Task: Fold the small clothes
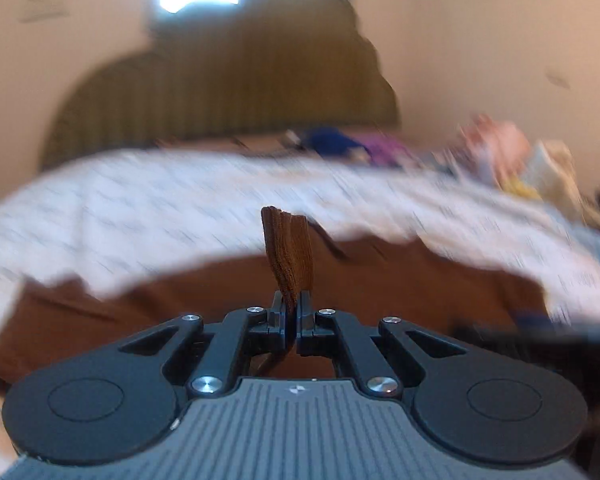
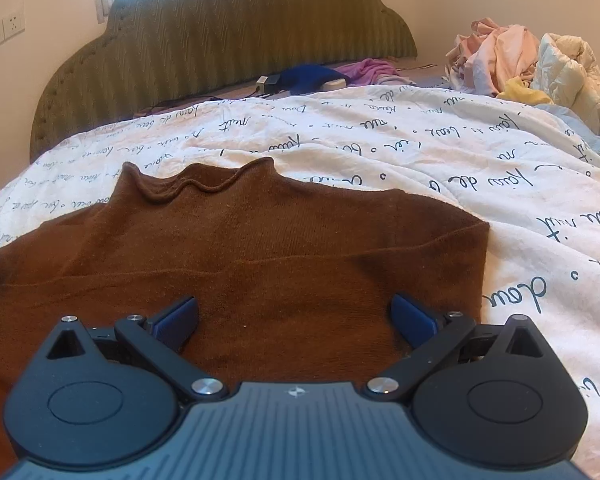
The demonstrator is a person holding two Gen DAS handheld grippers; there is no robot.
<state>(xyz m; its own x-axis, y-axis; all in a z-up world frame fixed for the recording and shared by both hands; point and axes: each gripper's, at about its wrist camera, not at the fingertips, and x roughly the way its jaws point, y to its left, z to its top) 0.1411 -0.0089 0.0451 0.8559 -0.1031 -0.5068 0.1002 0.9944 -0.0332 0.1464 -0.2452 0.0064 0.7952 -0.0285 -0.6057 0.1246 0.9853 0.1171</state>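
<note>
- The right gripper (image 2: 294,316) sat at six o'clock with its blue-padded fingers (image 2: 178,316) spread wide, nothing between them; it hung over the brown sweater (image 2: 260,240)
- The sweater lay flat on a white quilt (image 2: 440,152) printed with script; its rolled collar (image 2: 196,184) pointed to twelve o'clock
- A green headboard (image 2: 228,40) stood at twelve o'clock; a heap of pale clothes (image 2: 500,56) lay at two o'clock
</note>
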